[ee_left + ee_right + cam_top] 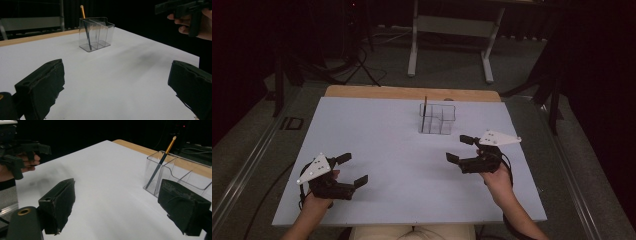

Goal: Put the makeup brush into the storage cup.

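The pen (424,114) stands in the left compartment of a clear holder (438,119), toward the far side of the table (362,130), a little right of centre. It leans against the compartment wall, tip down and gold cap (81,7) up, with the upper part clear above the rim. In the right gripper view the pen (160,162) shows a dark lower barrel and a gold upper barrel.

Judged handling: the pen looks light, stiff and slim, with a smooth barrel that could slip or roll between flat pads. The best hold is on the exposed upper barrel above the rim, closing across it and lifting straight up so it does not lever on the wall. The holder (97,33) looks like thin hard plastic, light and easily pushed or tipped; its smooth walls give poor purchase, and it may need steadying at a side wall while the pen is drawn out.

The right gripper (468,148) is nearer to the holder, just to its near right, jaws spread wide with nothing between them. The left gripper (352,170) sits at the near left of the table, well apart from the holder, also wide open and empty. Both are held just above the white surface. The rest of the table is bare; beyond its far edge, a dark floor and a metal frame (451,35).
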